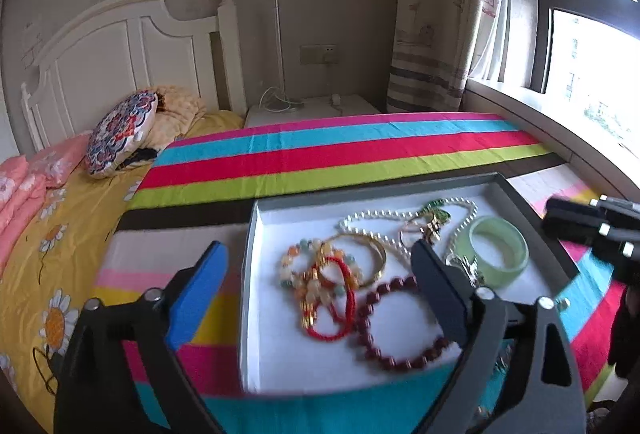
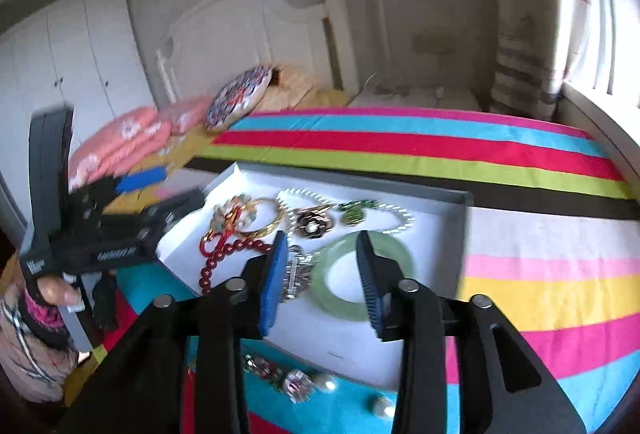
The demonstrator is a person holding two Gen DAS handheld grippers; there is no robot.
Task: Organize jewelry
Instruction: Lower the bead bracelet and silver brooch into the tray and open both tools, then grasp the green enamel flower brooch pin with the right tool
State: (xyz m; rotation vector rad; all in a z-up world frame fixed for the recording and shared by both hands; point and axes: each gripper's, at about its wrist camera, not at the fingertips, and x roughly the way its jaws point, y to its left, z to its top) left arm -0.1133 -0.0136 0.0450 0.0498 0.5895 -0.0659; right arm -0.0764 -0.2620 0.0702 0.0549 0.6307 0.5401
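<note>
Jewelry is piled in a shallow white-lined box (image 1: 256, 274) sitting on the striped bedspread (image 1: 340, 150). From the left wrist view, the left gripper (image 1: 320, 266) has its fingers spread wide with nothing between them; the blue-padded one hangs outside the box's left wall, the other is over the inside. In the box there's a dark red bead bracelet (image 1: 394, 322) nearest the camera, a red cord bracelet (image 1: 340, 298), a gold bangle (image 1: 372, 254), a pearl necklace (image 1: 384, 218) and a jade bangle (image 1: 498, 250) on the right. A patterned cushion (image 1: 120, 134) sits up by the headboard.

Right wrist view: the right gripper (image 2: 324, 274) is also open, hovering above the jade bangle (image 2: 396, 258), with a silver brooch (image 2: 298, 274) just beside its left pad. A few loose pieces (image 2: 288, 378) lie on the bedspread outside the near wall of the box (image 2: 464, 202). It's pretty blurry here.
</note>
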